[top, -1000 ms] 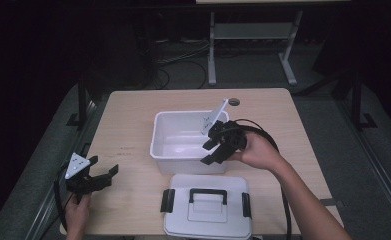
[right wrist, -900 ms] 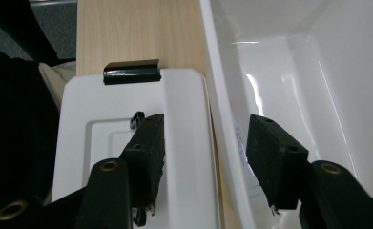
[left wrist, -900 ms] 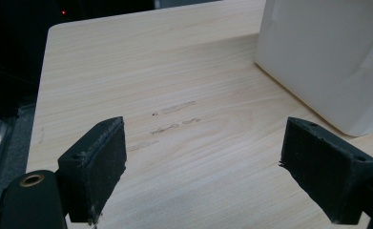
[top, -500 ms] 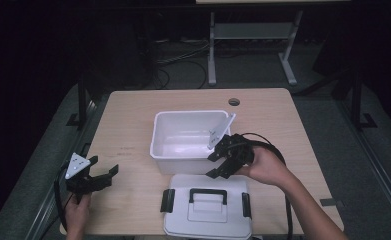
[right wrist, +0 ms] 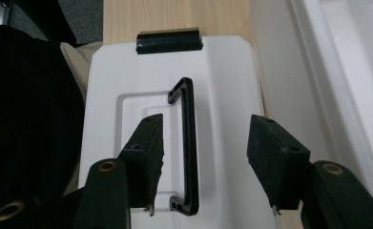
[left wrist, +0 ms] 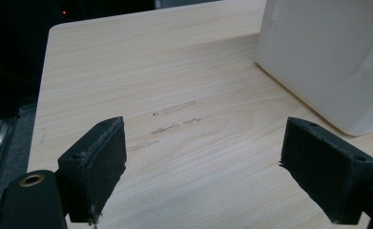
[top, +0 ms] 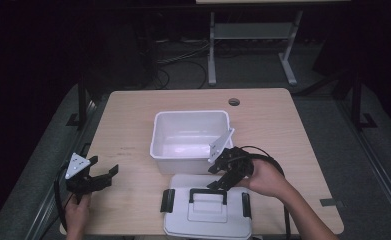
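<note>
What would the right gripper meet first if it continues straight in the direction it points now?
Most likely the black handle of the white lid. The open right gripper points down at it, the handle lying between its jaws' line; how much gap remains is unclear.

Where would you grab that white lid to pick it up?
By the black handle in the middle of the lid, from straight above. It stands up from a recess, a thin bar with room on both sides for fingers. The right gripper is open over it, one finger on each side, not yet touching.
</note>
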`<action>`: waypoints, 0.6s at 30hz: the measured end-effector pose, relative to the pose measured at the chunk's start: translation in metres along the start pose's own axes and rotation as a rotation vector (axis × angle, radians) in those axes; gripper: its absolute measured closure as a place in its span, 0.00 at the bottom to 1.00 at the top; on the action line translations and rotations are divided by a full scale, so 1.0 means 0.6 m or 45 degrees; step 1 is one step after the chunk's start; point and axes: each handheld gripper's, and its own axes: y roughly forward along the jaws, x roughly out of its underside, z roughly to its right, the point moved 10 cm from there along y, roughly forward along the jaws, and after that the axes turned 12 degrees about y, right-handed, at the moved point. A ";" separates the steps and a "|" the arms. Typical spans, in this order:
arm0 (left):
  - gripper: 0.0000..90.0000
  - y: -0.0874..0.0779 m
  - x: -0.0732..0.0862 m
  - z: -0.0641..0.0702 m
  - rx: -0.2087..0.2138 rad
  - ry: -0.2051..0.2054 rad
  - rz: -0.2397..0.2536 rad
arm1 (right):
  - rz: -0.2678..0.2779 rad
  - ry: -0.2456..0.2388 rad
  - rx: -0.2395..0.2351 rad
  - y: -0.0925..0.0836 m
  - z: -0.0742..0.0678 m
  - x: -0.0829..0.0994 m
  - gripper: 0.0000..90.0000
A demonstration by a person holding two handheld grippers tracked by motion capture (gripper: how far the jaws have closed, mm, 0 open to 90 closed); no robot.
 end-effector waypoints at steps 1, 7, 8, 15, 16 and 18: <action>0.16 0.000 0.000 0.000 -0.001 -0.001 0.000 | -0.003 0.000 -0.002 0.003 -0.001 0.002 0.52; 0.16 0.000 0.000 0.000 -0.001 0.001 0.000 | -0.021 0.000 -0.016 0.021 -0.002 0.012 0.54; 0.16 0.000 0.000 0.000 -0.001 0.001 -0.001 | -0.029 0.002 -0.015 0.024 -0.002 0.014 0.54; 0.16 0.001 0.000 0.000 0.000 0.000 0.001 | -0.063 -0.004 -0.037 0.049 -0.005 0.027 0.61; 0.16 0.000 0.000 0.000 -0.001 -0.001 0.001 | -0.068 -0.006 -0.042 0.052 -0.006 0.028 0.62; 0.16 0.000 0.000 -0.001 -0.001 -0.001 0.001 | -0.075 -0.006 -0.043 0.057 -0.006 0.030 0.64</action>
